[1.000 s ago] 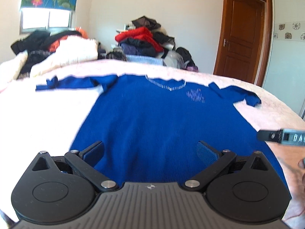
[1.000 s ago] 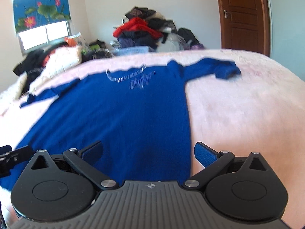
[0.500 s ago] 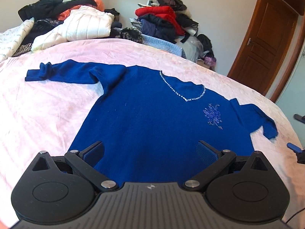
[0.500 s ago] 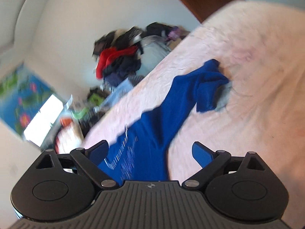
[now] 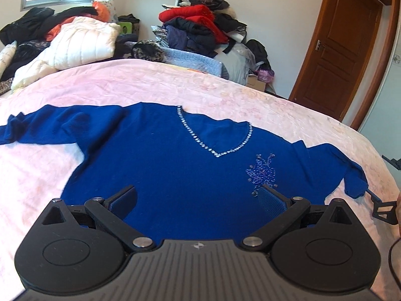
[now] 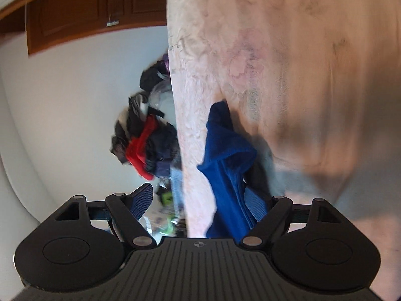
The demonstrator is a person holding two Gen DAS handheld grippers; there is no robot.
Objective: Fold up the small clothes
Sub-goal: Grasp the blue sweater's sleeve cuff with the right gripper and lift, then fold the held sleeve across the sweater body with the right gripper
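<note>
A blue V-neck sweater [image 5: 175,155] with a rhinestone neckline lies flat, front up, on the pink bedspread [image 5: 225,95], both sleeves spread out. My left gripper [image 5: 198,198] is open and empty, hovering over the sweater's body. My right gripper [image 6: 198,200] is open and rolled sideways; the end of the sweater's right sleeve [image 6: 225,155] lies between its fingers, ungripped. Part of the right gripper shows at the right edge of the left wrist view [image 5: 383,205], beside the sleeve cuff [image 5: 354,185].
Piles of clothes [image 5: 200,27] and white bedding [image 5: 80,40] lie beyond the bed's far edge. A wooden door [image 5: 335,47] stands at the right. The bed's right edge is near the sleeve cuff.
My right gripper has swung to the sweater's right sleeve and rolled onto its side. My left gripper has risen and moved forward over the sweater's body.
</note>
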